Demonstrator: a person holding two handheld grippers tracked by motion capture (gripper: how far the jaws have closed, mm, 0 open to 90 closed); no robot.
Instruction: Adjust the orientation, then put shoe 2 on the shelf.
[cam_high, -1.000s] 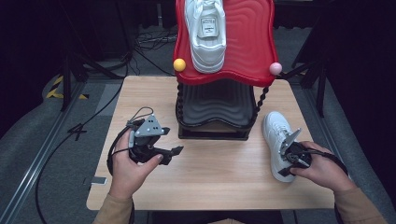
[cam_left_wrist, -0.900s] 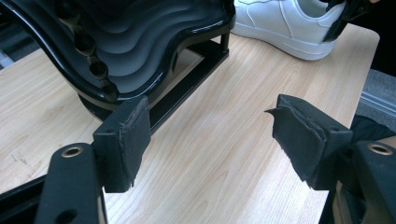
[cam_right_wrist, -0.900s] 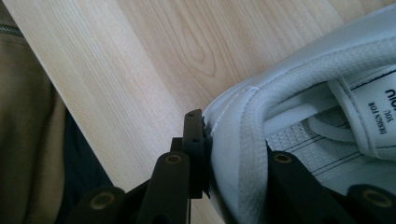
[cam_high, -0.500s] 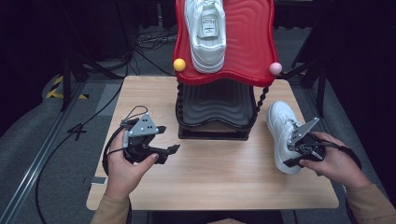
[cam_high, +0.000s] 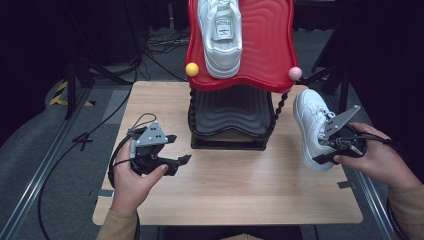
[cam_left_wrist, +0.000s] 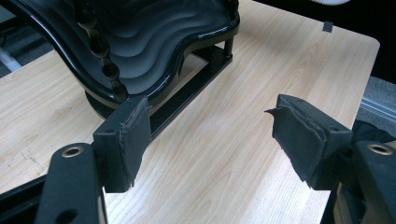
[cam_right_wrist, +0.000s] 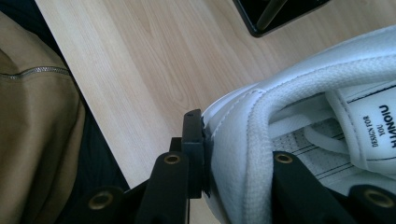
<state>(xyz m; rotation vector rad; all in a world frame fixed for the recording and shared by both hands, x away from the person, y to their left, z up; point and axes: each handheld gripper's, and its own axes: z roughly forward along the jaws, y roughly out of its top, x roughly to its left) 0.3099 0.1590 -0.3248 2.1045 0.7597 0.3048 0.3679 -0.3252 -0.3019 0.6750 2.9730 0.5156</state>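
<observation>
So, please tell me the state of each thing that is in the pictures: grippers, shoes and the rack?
Left gripper: open, holds nothing, over the table.
Right gripper: shut on the white shoe's collar.
White shoe: gripped near the table's right edge, toe pointing away from the person.
Second white shoe: lying on the red upper shelf.
Black lower shelf: empty.
</observation>
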